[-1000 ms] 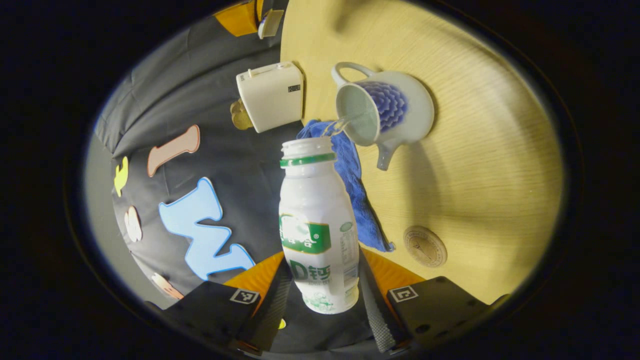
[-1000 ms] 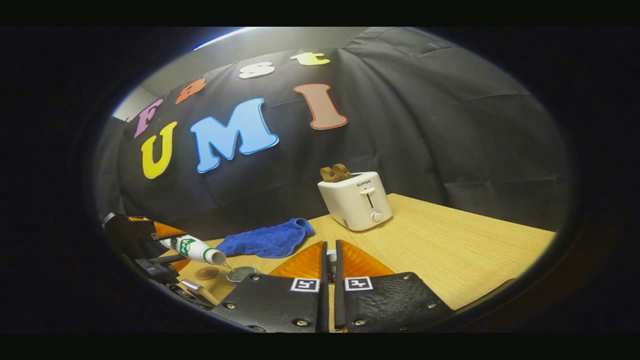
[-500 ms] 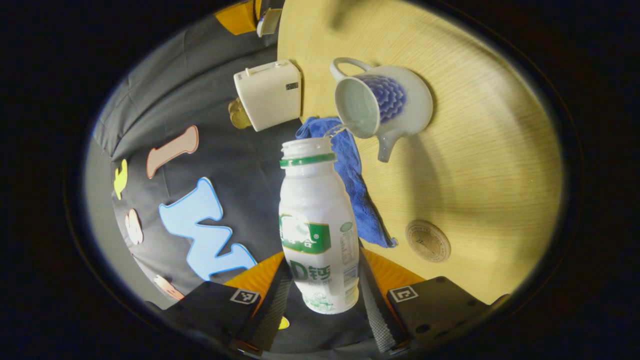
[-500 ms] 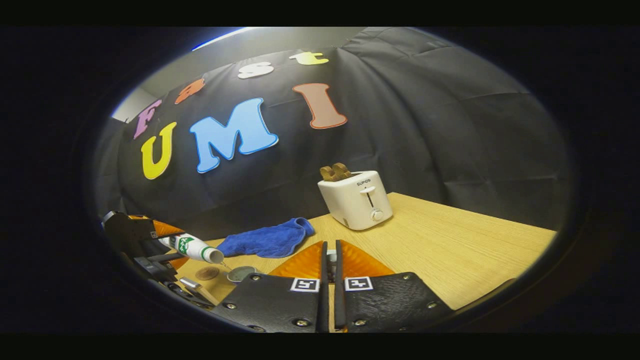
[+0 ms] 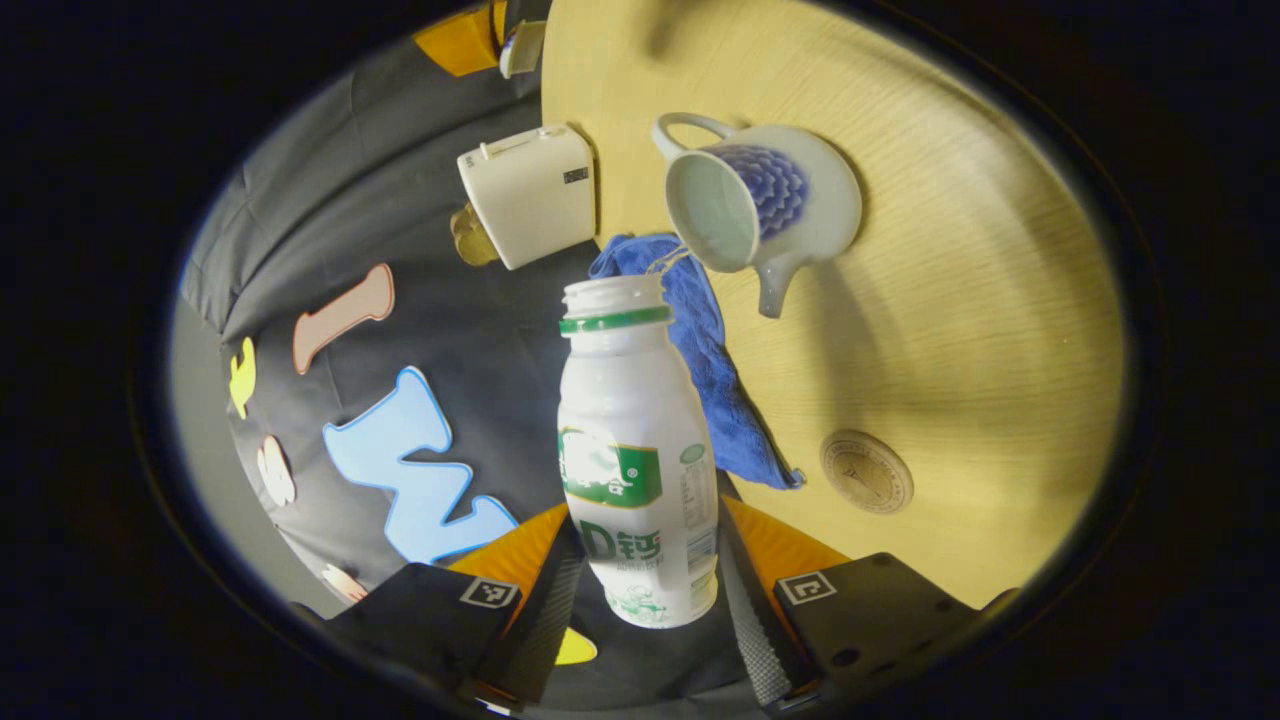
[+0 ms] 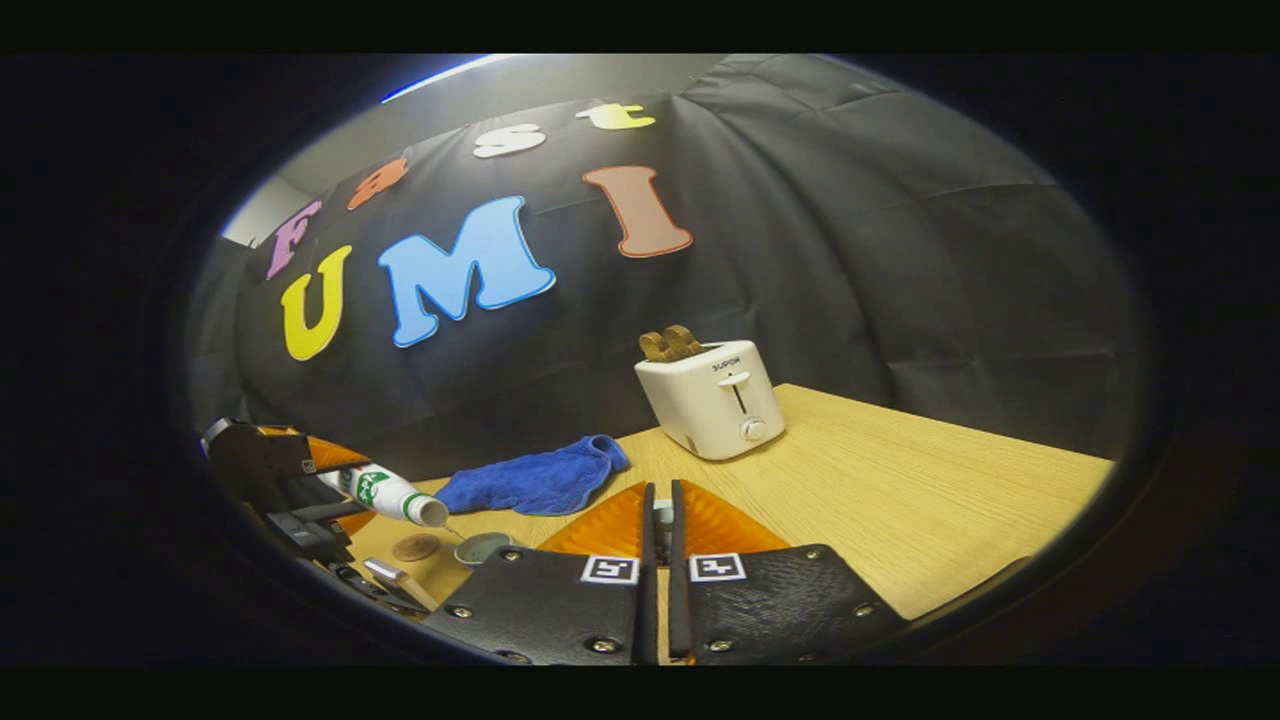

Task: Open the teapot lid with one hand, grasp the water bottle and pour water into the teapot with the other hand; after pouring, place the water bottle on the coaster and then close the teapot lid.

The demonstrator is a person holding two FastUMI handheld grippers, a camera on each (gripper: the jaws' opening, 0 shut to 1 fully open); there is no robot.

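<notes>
Tilting water bottle [image 5: 637, 460] between left tongs [image 5: 640, 600]

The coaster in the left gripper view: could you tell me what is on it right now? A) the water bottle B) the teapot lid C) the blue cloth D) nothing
D: the coaster lies bare on the table, while the bottle is held between the left gripper's fingers, and the cloth lies beside the coaster without covering it.

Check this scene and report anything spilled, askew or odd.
Nothing is spilled. The bottle, held tipped in the left gripper, dribbles water toward the open teapot. A blue cloth lies rumpled on the table.
</notes>
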